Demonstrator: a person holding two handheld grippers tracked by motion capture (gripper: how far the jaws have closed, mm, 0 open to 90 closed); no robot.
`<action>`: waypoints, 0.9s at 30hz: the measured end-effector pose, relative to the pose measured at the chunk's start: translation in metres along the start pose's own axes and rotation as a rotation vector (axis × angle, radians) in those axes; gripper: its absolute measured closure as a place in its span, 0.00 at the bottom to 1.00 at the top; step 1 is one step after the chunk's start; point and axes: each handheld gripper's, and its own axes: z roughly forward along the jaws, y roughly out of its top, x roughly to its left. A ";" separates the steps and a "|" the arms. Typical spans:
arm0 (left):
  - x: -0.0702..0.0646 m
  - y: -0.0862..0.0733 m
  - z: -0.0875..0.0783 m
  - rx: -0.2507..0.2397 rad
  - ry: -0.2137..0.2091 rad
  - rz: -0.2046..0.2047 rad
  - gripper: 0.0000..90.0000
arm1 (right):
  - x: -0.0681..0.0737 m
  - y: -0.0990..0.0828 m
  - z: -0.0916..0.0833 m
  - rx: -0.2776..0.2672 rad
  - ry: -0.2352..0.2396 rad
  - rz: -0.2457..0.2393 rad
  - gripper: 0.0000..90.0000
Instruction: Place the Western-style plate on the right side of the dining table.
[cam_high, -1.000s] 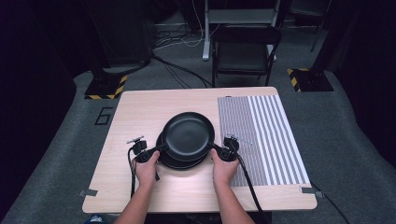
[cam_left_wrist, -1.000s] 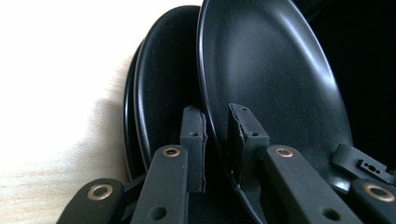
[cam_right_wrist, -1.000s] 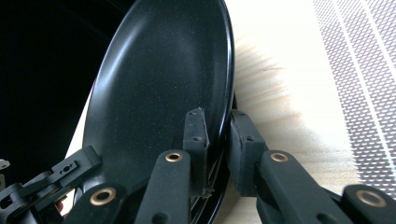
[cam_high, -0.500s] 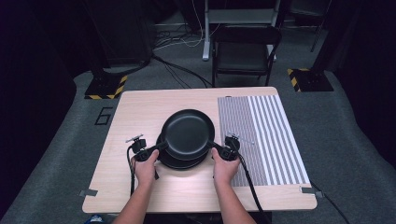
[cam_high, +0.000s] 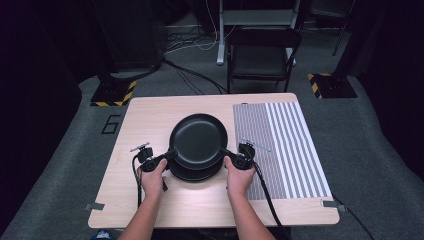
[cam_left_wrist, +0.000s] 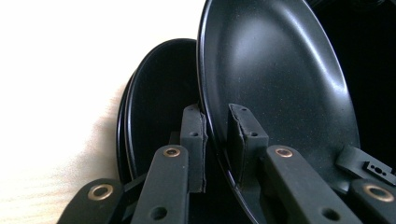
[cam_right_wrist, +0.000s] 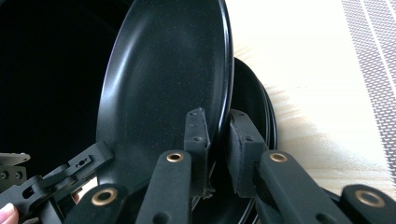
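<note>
Both tools — left tool (cam_high: 170, 154) and right tool (cam_high: 226, 153) — are clamping opposite rims of the top plate (cam_high: 198, 140), keeping it level above the stack (cam_high: 192, 173).

A light wooden table (cam_high: 150, 120) carries a grey-and-white striped mat (cam_high: 285, 145) along its 3 o'clock side. Beyond its far edge, at 12 o'clock, a dark chair (cam_high: 262, 55) stands on the grey carpet. Yellow-and-black striped bases sit at 10 o'clock (cam_high: 112, 92) and 2 o'clock (cam_high: 330, 85), with cables (cam_high: 192, 45) trailing between them.
</note>
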 end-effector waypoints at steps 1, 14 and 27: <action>-0.001 0.001 -0.001 -0.004 0.003 0.005 0.86 | 0.001 0.000 0.000 0.004 0.004 -0.005 0.88; -0.006 0.009 -0.011 -0.024 0.006 0.019 0.86 | 0.010 0.005 0.000 0.006 0.030 -0.023 0.88; -0.014 0.018 -0.017 -0.039 -0.006 0.039 0.86 | 0.018 0.011 -0.007 -0.005 0.047 -0.034 0.87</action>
